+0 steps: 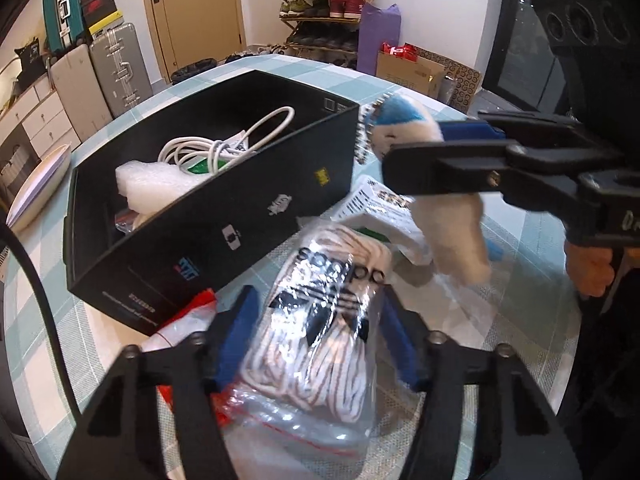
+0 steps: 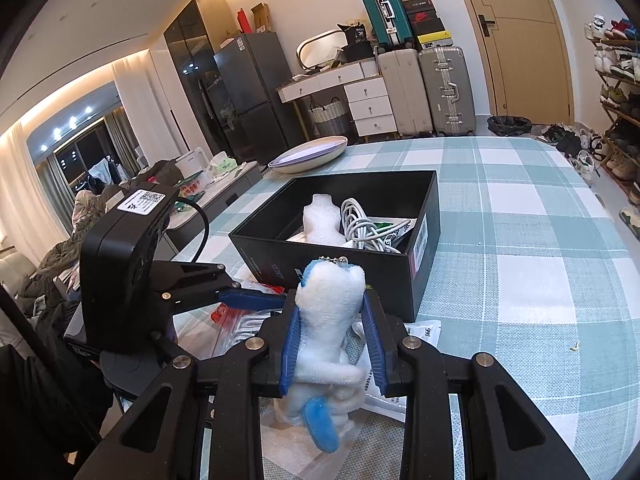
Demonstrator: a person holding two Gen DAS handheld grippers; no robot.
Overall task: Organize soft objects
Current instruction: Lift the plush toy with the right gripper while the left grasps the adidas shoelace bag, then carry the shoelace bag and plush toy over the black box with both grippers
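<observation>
A black box (image 1: 224,216) (image 2: 424,276) stands on the checked table and holds white foam wrap (image 1: 160,184) (image 2: 322,220) and a coiled white cable (image 1: 224,140) (image 2: 364,224). My left gripper (image 1: 316,320) is shut on a clear bag of white striped laces (image 1: 320,340), just in front of the box. My right gripper (image 2: 332,300) (image 1: 384,148) is shut on a white and blue plush toy (image 2: 328,312) (image 1: 404,120), held above the table by the box's near corner. The left gripper also shows at the left of the right wrist view (image 2: 256,296).
More plastic bags (image 1: 384,208) and a red-marked bag (image 1: 192,312) lie on the table beside the box. A shallow oval dish (image 2: 308,154) sits at the table's far edge. Suitcases (image 2: 444,88), a drawer unit and a shoe rack (image 1: 324,8) stand beyond.
</observation>
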